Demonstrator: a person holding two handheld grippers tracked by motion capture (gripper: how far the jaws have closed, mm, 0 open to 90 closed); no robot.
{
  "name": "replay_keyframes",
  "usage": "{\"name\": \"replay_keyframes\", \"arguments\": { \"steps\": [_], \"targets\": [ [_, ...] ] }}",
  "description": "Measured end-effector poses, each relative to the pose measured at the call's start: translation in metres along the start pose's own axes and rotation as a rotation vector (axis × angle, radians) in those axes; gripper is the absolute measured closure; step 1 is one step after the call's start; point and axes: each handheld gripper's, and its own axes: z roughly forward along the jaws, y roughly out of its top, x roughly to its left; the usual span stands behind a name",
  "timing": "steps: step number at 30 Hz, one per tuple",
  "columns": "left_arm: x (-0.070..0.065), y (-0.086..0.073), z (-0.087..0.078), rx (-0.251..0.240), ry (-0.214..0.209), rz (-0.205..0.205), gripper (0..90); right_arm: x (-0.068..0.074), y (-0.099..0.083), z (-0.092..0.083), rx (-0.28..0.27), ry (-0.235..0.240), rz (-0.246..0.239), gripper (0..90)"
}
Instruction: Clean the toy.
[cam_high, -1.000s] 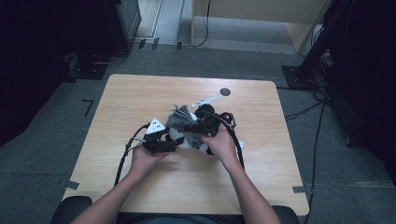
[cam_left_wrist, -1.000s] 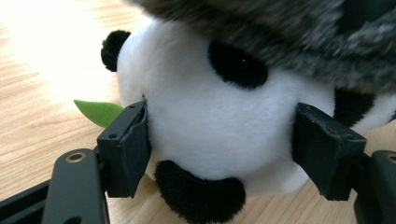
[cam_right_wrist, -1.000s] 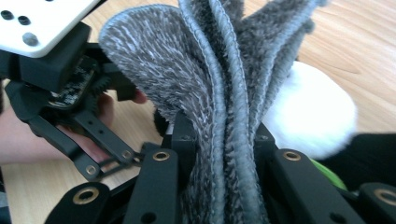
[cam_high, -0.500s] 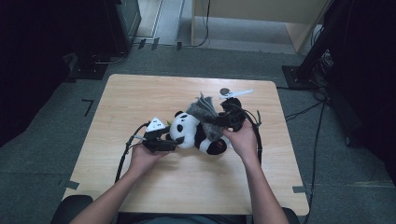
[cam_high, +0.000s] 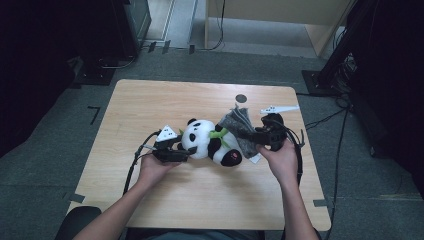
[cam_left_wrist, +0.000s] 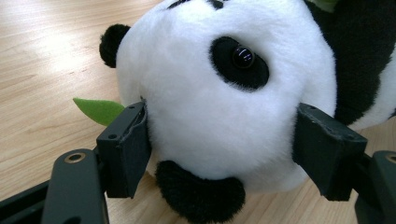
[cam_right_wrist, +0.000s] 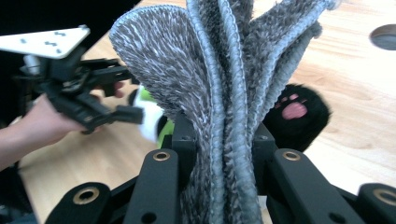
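One plush panda (cam_high: 212, 142) — one grey cloth (cam_high: 239, 126) — two grippers.

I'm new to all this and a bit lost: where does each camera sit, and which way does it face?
High view: above the person's side, looking down on the table; both forearms show.
Left gripper view: rides the left gripper, facing the panda's head between its jaws.
Right gripper view: rides the right gripper, jaws pinching grey cloth.
Shared: every view shows the panda.

My left claw (cam_left_wrist: 219, 154) has black jaws with square pads and brass-ringed screw holes behind them; a white three-cornered plate tops each claw, black cables trailing behind.
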Motion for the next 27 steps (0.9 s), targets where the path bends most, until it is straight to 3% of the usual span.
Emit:
{"name": "replay_keyframes", "arguments": {
  "steps": [4, 8, 11, 14, 15, 17, 19, 23, 27],
  "targets": [
    [0.0, 0.001, -0.001, 0.009, -0.001, 0.0, 25.3, 0.013, -0.009, -0.002, 0.0, 0.043, -0.021, 72.4],
    [0.0, 0.001, 0.0, 0.013, -0.005, -0.004, 25.7, 0.019, -0.022, 0.008, 0.042, 0.055, -0.038, 72.3],
    [-0.001, 0.0, 0.0, 0.025, -0.004, 0.012, 25.8, 0.013, -0.033, 0.02, 0.067, 0.052, -0.036, 72.1],
    [-0.001, 0.001, 0.0, 0.027, -0.004, 0.011, 25.8, 0.003, -0.037, 0.022, 0.048, 0.062, -0.029, 72.0],
    [0.0, 0.001, 0.0, 0.027, -0.005, 0.012, 25.8, -0.001, -0.038, 0.021, 0.045, 0.052, -0.019, 72.1],
    [0.0, 0.001, 0.0, 0.027, -0.006, 0.008, 25.8, -0.005, -0.039, 0.018, 0.049, -0.017, -0.024, 72.2],
    [0.001, 0.001, 0.0, 0.025, -0.008, 0.004, 25.7, -0.011, -0.042, 0.016, 0.065, -0.041, -0.016, 72.2],
    [0.001, 0.001, 0.0, 0.022, -0.01, -0.001, 25.7, -0.016, -0.043, 0.011, 0.049, -0.03, 0.001, 72.2],
    [0.001, 0.001, 0.0, 0.023, -0.01, -0.001, 25.7, -0.006, -0.036, 0.0, 0.007, -0.009, -0.015, 72.2]
  ]
}}
